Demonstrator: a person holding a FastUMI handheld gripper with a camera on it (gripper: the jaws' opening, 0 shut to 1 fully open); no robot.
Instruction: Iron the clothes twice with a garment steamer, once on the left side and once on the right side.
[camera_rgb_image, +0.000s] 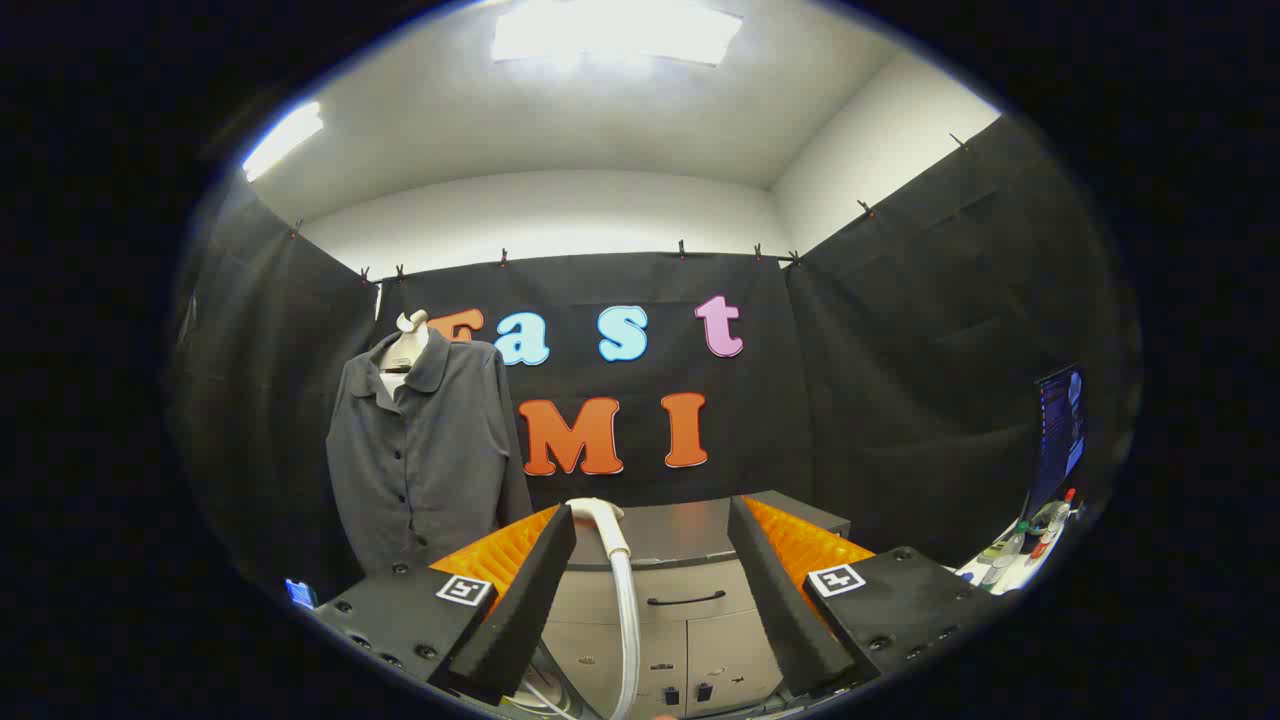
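Black cloth walls close the booth, with a grey cabinet (690, 610) standing below and ahead of your gripper (650, 580). Your fingers stand wide apart and touch nothing. Between them, just ahead, rises the garment steamer (597, 515): a pale curved head on a white hose (626, 630) that drops down out of sight. Judge the head as light, hard and smooth plastic, so it may slip or twist in the pads; the hose looks bendy and will likely drag on it as you move. Take hold on the neck just under the head, across its narrow width, not on the hose. Beyond your left finger, well apart from the steamer, the grey shirt (425, 450) hangs buttoned on a dress form. It looks soft and loose and will give under pressure.
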